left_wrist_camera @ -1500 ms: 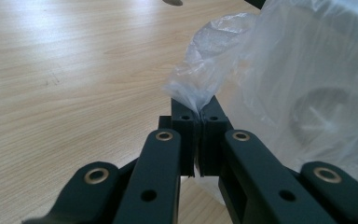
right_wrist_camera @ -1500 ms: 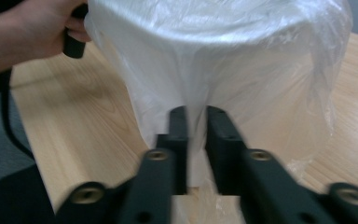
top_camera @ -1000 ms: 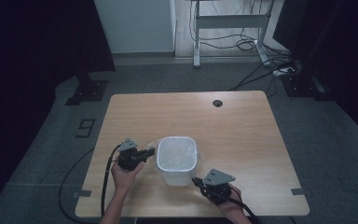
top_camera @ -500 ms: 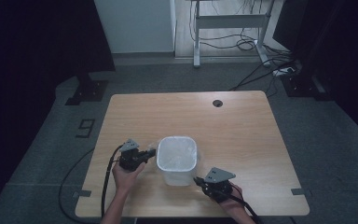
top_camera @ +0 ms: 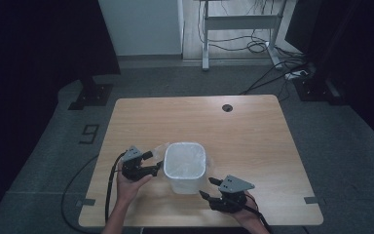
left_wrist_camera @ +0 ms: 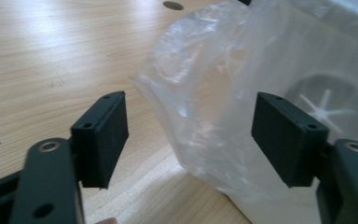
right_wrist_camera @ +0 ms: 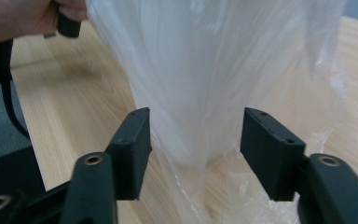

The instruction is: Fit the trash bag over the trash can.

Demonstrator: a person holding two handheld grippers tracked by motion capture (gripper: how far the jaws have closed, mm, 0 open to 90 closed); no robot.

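1 bin [top_camera: 185, 165], 1 liner [left_wrist_camera: 214, 93], 2 tongs open.

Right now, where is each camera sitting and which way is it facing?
High view: fixed above the near table edge, looking forward and down on the wooden table; both forearms, left hand-held gripper and right hand-held gripper show.
Left gripper view: rides that gripper, looking between its open black jaws at the plastic bag.
Right gripper view: rides that gripper, facing the white bin; open jaws, the other hand beyond.
Shared: all show the bag-lined bin and tabletop.
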